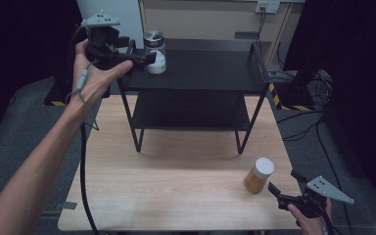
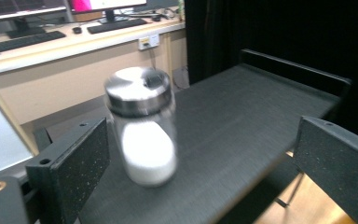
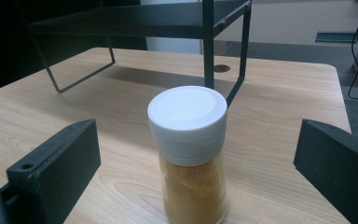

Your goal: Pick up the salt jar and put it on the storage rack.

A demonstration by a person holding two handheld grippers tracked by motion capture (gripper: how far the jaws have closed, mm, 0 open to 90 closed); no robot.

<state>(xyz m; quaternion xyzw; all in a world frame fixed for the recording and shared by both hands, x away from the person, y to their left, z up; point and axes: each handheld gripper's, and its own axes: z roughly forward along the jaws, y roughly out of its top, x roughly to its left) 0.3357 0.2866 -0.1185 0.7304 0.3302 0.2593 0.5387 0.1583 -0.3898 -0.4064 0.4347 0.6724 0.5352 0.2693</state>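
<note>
While my left tool (image 1: 149, 58) gapes beside the salt jar (image 1: 155, 58) on the shelf (image 1: 210, 68), my right tool (image 1: 279, 188) gapes near the spice jar (image 1: 259, 175) on the table (image 1: 176, 186)

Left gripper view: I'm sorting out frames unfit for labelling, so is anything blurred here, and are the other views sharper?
Left gripper view: the steel-lidded glass jar of white powder is smeared by motion blur. Right gripper view: the white-capped jar of orange spice is sharp. High view: dim and soft, dark at the edges.

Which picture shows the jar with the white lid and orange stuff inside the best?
The right gripper view: the orange spice jar stands big and sharp between the open jaws. The high view shows it small, on the table near the right gripper.
</note>
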